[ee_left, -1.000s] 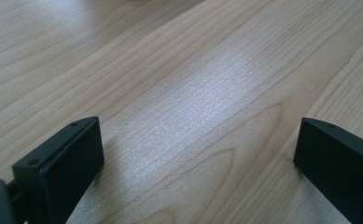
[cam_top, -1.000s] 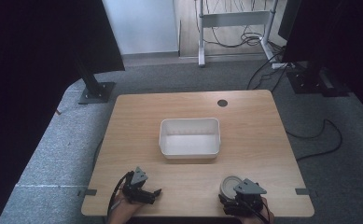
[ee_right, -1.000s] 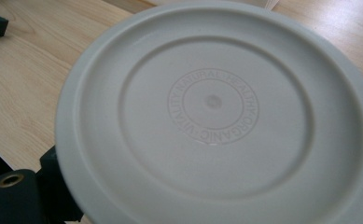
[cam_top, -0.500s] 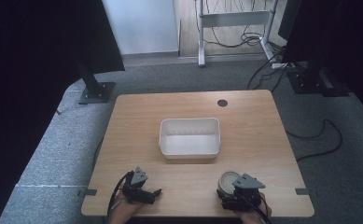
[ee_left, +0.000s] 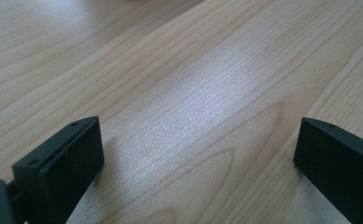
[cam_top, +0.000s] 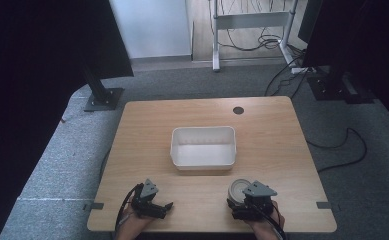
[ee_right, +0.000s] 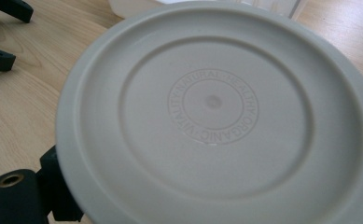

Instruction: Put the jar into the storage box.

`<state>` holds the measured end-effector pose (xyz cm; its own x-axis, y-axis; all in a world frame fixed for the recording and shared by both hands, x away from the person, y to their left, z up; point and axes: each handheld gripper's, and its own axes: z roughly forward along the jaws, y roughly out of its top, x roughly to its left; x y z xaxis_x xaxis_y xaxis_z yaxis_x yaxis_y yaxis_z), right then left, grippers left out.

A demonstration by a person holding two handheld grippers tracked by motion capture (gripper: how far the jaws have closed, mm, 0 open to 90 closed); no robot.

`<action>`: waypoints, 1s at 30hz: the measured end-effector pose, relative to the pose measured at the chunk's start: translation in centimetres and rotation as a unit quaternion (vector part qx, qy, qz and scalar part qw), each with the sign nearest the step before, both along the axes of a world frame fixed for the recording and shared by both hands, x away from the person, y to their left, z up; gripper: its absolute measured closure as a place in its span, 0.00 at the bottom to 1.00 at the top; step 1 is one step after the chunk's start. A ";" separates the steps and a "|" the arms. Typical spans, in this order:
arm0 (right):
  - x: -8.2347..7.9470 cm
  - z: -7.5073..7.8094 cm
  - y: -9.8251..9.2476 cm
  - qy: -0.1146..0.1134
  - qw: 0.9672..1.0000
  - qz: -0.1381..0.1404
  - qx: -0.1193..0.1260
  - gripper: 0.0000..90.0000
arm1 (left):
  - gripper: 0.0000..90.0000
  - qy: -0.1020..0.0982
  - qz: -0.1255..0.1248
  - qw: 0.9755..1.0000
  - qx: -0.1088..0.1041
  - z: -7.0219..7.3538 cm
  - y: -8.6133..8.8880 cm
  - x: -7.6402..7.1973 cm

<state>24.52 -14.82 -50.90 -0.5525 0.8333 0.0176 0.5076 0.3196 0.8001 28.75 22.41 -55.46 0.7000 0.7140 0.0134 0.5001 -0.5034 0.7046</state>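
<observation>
Looking down from high view, a white tub (cam_top: pixel 203 146) sat mid-table (cam_top: pixel 272 130); left gripper (cam_top: pixel 166 205) near-left edge, right gripper (cam_top: pixel 238 204) near-right w/ a round grey lid (cam_top: pixel 239 189). Left gripper view: jaws wide apart over bare wood. Right gripper view: lid (ee_right: pixel 216 112) up close; whether clamped, can't tell.
</observation>
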 end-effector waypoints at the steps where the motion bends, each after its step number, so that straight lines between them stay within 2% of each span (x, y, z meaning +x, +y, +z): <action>1: 0.1 0.0 0.1 0.000 1.000 0.000 0.000 0.10 | 0.01 0.000 0.000 1.000 0.000 0.0 0.0 0.0; 17: 1.5 0.3 1.5 -0.001 1.000 0.008 0.006 0.10 | 0.01 0.000 0.000 1.000 0.000 0.0 0.0 0.0; 30: 2.9 0.8 3.2 -0.011 1.000 0.015 0.011 0.10 | 0.01 0.000 0.000 1.000 0.000 0.0 0.0 0.0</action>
<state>27.42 -11.60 -50.10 -0.5781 0.8156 0.0226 0.4802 0.3177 0.8176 28.75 22.41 -55.46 0.7000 0.7140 0.0132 0.5001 -0.5033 0.7046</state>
